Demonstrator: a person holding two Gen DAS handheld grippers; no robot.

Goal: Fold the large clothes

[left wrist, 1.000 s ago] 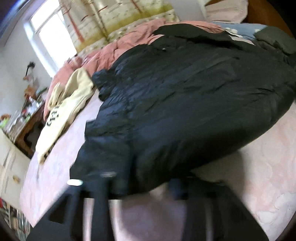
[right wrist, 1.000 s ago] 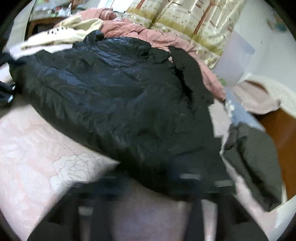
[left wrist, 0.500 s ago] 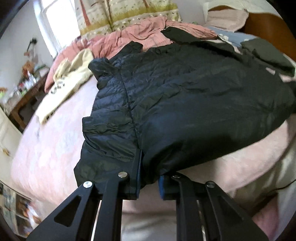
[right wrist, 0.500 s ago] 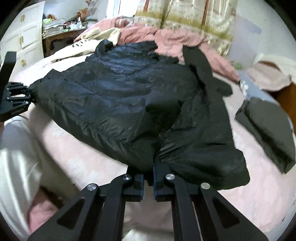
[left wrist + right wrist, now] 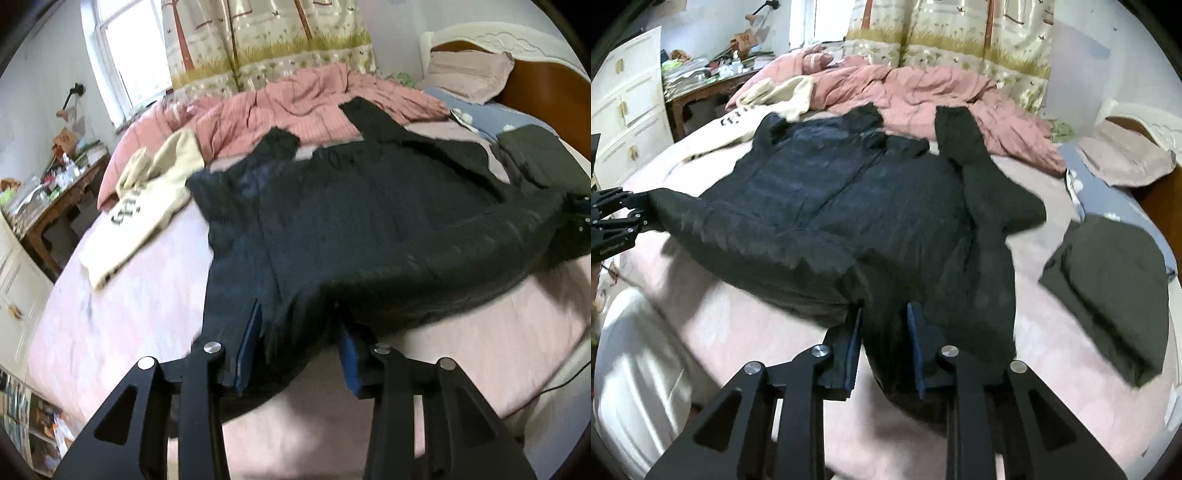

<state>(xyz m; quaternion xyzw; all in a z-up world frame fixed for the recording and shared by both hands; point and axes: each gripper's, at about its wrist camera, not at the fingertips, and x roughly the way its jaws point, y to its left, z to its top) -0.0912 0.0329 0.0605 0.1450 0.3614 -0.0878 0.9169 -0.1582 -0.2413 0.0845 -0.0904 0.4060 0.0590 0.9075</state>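
the black quilted puffer jacket [image 5: 369, 229] lies spread on the pale pink bedspread [image 5: 129, 314], its long axis running from the hem at the near edge of the bed to the collar at the far side, toward the rumpled salmon-pink duvet [image 5: 295, 107]. one sleeve reaches out toward that duvet. the left gripper [image 5: 295, 339] has just been opening; its blue-lined jaws stand apart with the left hem corner loose between them, and i cannot tell if a pad touches the cloth. the right gripper [image 5: 884, 325] has likewise just been opening, the right part of the hem between its parted jaws.

left of the jacket a cream sweatshirt with dark lettering [image 5: 147, 210] lies just beside the collar; the letters are too blurred to read. to the right, a folded dark olive garment [image 5: 1108, 288] sits apart on the bedspread. a cluttered wooden side table [image 5: 701, 88] stands beyond the bed, and white lettering on the left gripper's body is unreadable.
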